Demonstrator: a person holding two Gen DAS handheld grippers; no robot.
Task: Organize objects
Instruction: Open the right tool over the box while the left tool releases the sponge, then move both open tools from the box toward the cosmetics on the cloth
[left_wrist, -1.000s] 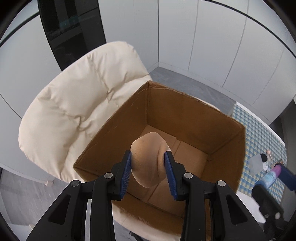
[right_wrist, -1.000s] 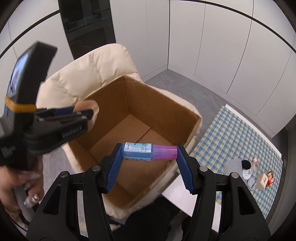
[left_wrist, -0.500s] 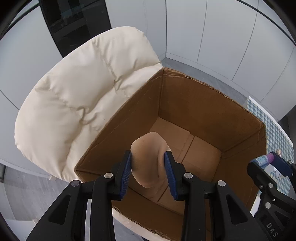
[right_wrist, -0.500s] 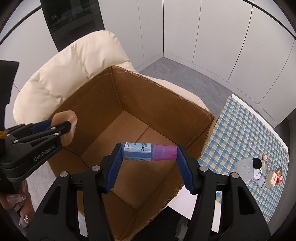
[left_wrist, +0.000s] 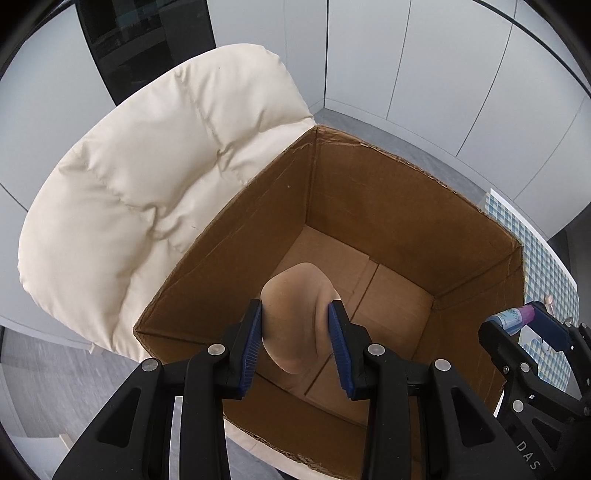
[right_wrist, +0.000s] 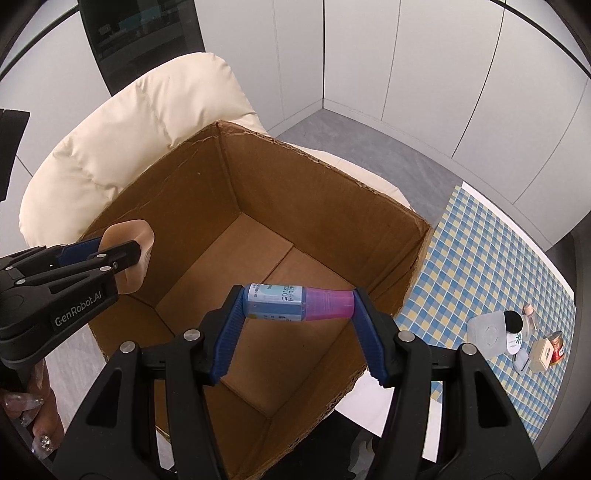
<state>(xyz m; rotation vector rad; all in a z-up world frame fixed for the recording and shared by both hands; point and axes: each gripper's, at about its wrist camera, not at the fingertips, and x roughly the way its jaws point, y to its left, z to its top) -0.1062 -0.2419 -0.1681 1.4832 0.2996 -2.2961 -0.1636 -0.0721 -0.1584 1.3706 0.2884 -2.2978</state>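
Two items held over an open cardboard box (right_wrist: 325, 206)

The box is seated on a cream padded chair (left_wrist: 147, 184). A beige makeup sponge (left_wrist: 295, 325) is clamped in the left tool (left_wrist: 295, 345) above the box; a blue bottle with a pink cap (right_wrist: 299, 302) is clamped lengthwise in the right tool (right_wrist: 299, 332), also above it.
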